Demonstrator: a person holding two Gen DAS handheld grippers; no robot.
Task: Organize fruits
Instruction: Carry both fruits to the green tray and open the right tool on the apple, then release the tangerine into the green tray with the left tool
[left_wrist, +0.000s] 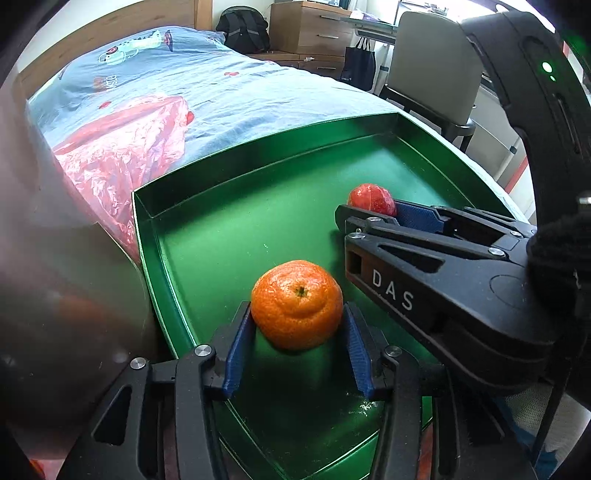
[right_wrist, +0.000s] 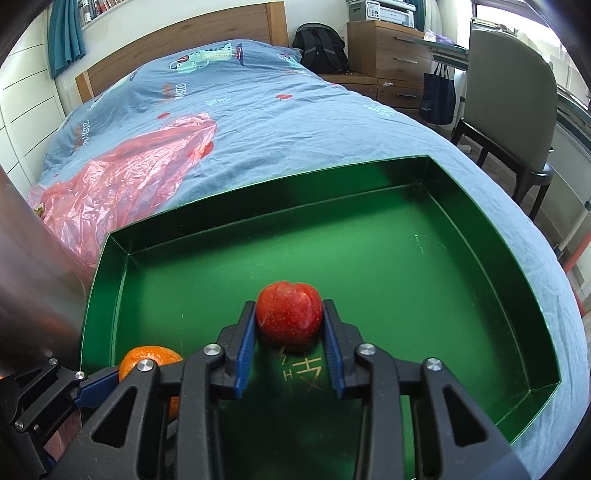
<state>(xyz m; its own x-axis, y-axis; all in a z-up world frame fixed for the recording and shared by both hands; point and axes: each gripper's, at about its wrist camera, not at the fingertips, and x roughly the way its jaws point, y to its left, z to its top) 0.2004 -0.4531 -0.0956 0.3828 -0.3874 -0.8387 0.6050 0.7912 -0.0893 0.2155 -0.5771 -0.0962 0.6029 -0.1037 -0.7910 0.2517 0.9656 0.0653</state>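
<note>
A green tray lies on the bed. In the left wrist view an orange mandarin sits between the blue pads of my left gripper, low over the tray floor; the pads touch both its sides. In the right wrist view my right gripper is shut on a red plum-like fruit over the tray's near middle. The mandarin shows at that view's lower left. The right gripper and the red fruit also show in the left wrist view.
A crumpled red plastic bag lies on the blue bedspread left of and behind the tray. A shiny metal cylinder stands close at the left. A chair, a drawer unit and a black backpack stand beyond the bed.
</note>
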